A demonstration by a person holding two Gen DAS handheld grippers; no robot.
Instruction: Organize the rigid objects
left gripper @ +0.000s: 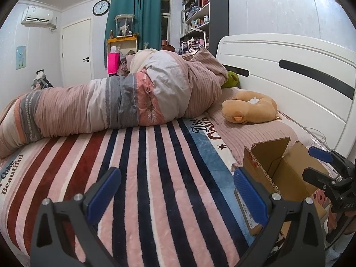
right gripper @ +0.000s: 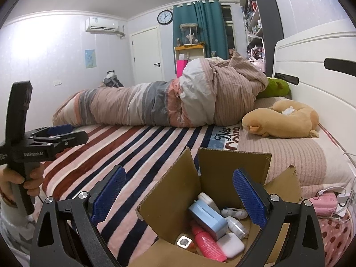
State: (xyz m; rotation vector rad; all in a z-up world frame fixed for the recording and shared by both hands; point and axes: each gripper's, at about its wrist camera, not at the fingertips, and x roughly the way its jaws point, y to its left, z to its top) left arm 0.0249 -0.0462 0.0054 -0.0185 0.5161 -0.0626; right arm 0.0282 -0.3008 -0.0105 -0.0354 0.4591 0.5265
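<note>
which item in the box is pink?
The ribbed tube, lying at the front of the cardboard box. Its neighbours are a blue case and a white earbud case.

I can't see inside the brown cardboard box (left gripper: 287, 169) from left wrist; right wrist's bottom edge crops its near wall.

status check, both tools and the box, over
Left tool open, empty, over the striped blanket. Right tool open, empty, above the cardboard box. Box open, small items inside, pink bottle on top. Nothing blocking.
</note>
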